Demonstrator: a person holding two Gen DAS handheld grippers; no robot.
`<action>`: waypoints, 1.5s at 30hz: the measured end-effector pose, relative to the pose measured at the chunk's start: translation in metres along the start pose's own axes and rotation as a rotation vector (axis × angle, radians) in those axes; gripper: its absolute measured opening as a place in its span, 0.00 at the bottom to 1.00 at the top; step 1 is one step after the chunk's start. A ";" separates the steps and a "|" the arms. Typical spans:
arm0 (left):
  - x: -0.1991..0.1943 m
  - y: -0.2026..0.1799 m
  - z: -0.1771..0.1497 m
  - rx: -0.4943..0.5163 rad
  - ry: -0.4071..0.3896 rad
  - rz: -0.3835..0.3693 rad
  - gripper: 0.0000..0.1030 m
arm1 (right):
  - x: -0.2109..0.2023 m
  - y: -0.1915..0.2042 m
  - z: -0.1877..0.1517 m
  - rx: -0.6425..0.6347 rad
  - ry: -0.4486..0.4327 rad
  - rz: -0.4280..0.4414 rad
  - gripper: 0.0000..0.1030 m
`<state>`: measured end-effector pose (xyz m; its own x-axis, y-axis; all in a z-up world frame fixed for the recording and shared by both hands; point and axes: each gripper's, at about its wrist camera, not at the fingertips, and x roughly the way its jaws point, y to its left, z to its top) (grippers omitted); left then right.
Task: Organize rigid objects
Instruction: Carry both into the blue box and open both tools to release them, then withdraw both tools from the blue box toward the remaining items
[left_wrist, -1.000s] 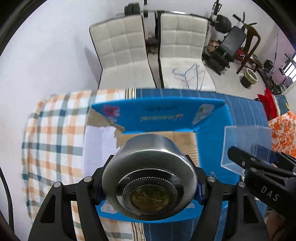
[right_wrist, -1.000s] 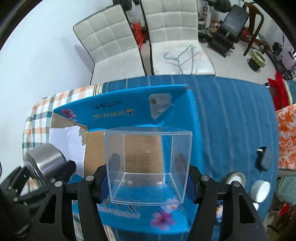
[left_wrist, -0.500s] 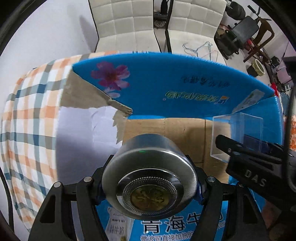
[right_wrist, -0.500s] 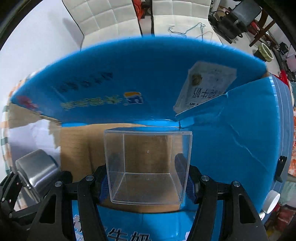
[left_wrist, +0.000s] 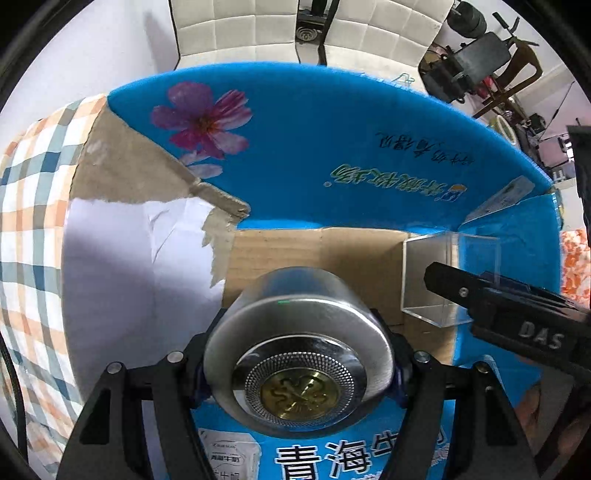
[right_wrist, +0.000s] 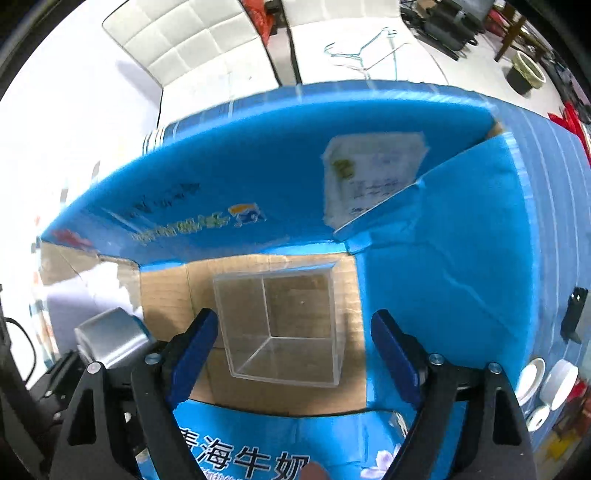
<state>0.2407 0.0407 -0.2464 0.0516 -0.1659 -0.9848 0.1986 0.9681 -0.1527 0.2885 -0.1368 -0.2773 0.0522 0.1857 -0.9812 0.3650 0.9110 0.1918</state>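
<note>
My left gripper (left_wrist: 299, 365) is shut on a round steel tin (left_wrist: 299, 332) with a gold emblem on its lid, holding it low inside the blue cardboard box (left_wrist: 332, 147). The tin (right_wrist: 107, 332) also shows at the left of the right wrist view. A clear plastic box (right_wrist: 295, 295) rests on the brown floor of the cardboard box (right_wrist: 240, 192). My right gripper (right_wrist: 293, 321) is opening around it, and both blue pads stand clear of its sides. In the left wrist view the clear box (left_wrist: 443, 280) sits at the right behind the right gripper's black finger (left_wrist: 480, 295).
A torn white flap (left_wrist: 129, 258) lies along the box's left side, over a checked cloth (left_wrist: 29, 184). A blue striped cloth (right_wrist: 546, 147) lies to the right, with white lids (right_wrist: 554, 380) and a small black object (right_wrist: 574, 314). White chairs (left_wrist: 240, 26) stand behind.
Both grippers have sunk down into the blue box. The right jaws have spread and let go of the clear box, which now sits on the box floor. The left still grips the tin.
</note>
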 end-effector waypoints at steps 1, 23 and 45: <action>-0.001 0.000 0.001 0.000 0.000 -0.014 0.67 | -0.002 -0.003 0.002 0.010 -0.002 0.004 0.84; 0.035 -0.017 0.029 0.038 0.043 -0.098 0.67 | -0.007 0.005 0.013 0.076 0.010 0.034 0.85; -0.100 0.003 -0.047 0.045 -0.204 0.176 0.98 | -0.121 0.019 -0.105 -0.143 -0.160 -0.017 0.84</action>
<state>0.1901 0.0693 -0.1523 0.2844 -0.0344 -0.9581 0.2118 0.9769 0.0278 0.1913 -0.1031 -0.1526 0.1984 0.1190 -0.9729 0.2326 0.9585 0.1647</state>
